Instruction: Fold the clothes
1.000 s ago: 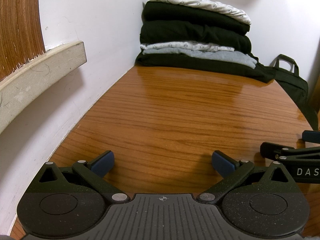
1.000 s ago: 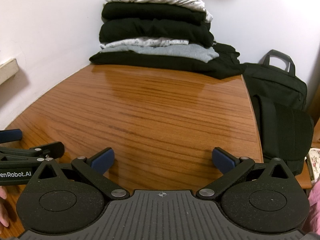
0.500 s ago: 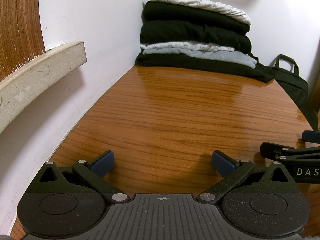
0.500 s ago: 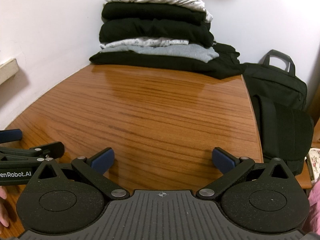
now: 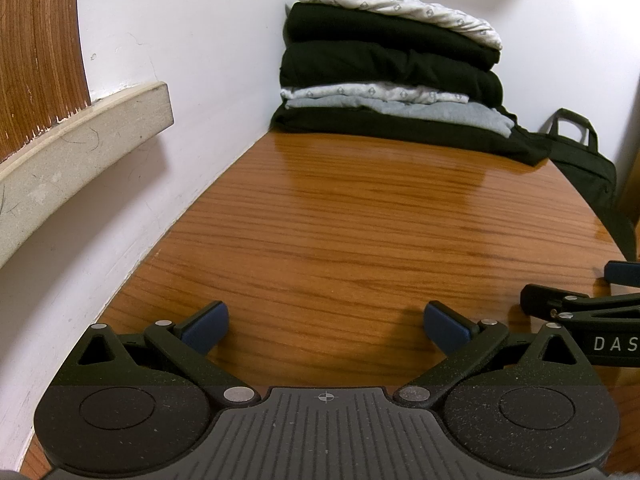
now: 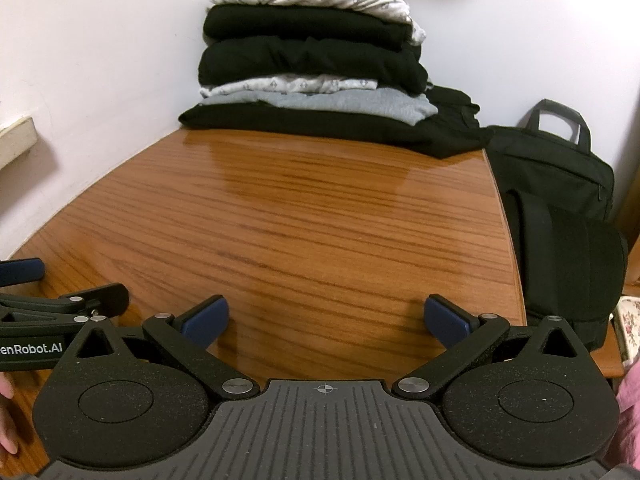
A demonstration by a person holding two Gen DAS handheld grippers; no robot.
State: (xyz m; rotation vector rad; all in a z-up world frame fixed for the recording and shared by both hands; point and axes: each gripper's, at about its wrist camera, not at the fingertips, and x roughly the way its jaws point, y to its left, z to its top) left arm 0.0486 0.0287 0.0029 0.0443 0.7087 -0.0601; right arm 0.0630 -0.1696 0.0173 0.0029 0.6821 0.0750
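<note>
Both claws unmoved since before, left claw (image 5: 326, 326) and right claw (image 6: 326, 320) spread wide, empty, folded stack (image 6: 312, 68) unchanged.

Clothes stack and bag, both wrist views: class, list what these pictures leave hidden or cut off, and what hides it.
- Stack of folded clothes: each garment's type is hidden by its folds, both views.
- Black bag: left wrist view shows only its handle and top; the table edge hides the rest.
- Left gripper: cut off by the right wrist view's left edge.
- Floral item: cut off by that view's right edge; unidentifiable.
</note>
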